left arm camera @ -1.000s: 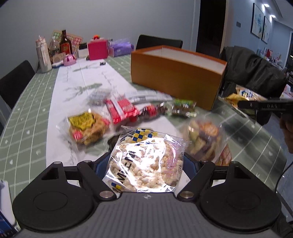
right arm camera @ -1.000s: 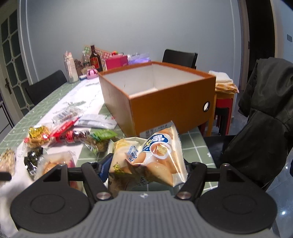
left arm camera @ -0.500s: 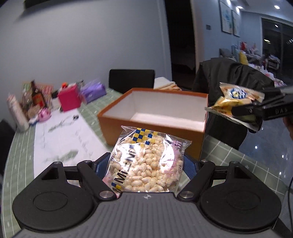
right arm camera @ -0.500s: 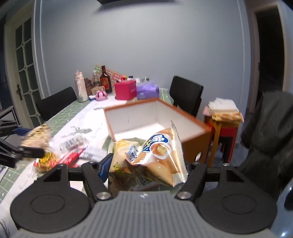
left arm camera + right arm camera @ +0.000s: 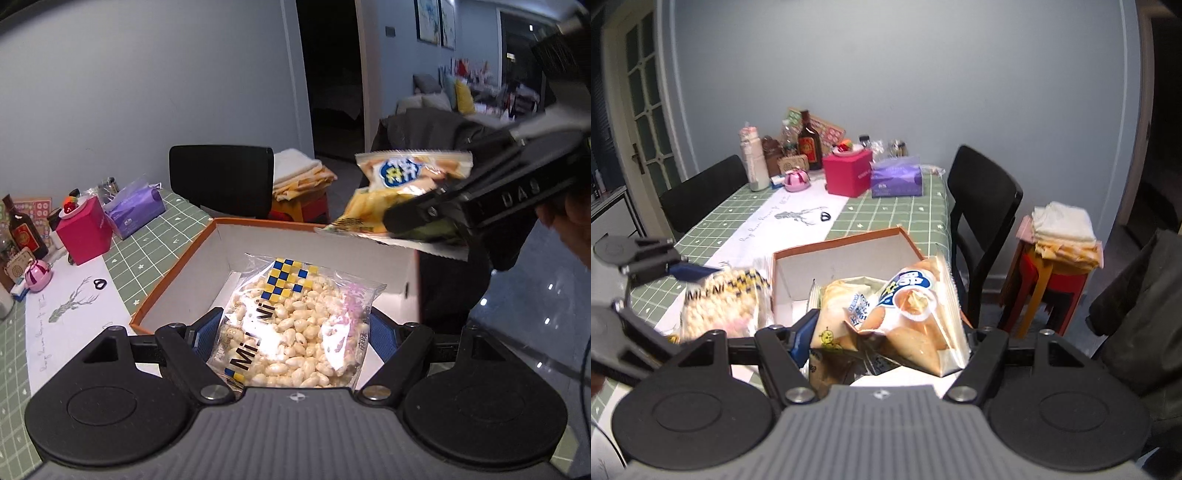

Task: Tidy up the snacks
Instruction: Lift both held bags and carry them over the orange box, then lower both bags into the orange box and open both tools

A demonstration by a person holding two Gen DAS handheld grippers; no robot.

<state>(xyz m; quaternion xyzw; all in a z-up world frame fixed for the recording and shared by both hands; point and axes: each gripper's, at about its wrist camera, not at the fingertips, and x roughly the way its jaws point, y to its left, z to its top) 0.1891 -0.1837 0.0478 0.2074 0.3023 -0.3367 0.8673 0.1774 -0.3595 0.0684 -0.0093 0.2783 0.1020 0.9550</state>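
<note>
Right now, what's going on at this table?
A person is sorting snacks into the orange box with two handheld grippers. The left gripper is shut on a clear bag of puffed rice, held over the open box. The right gripper is shut on yellow cracker packets, held above the box's far edge. Neither has been let go yet, and the box interior looks empty.

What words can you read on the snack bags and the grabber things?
"Mi" "Mi": clear puffed-rice bag held in the left tool.
"DAS": black arm of the right tool.
Blue badge on the yellow biscuit bag: characters unreadable.
Brown glass bottle label: too small.
</note>
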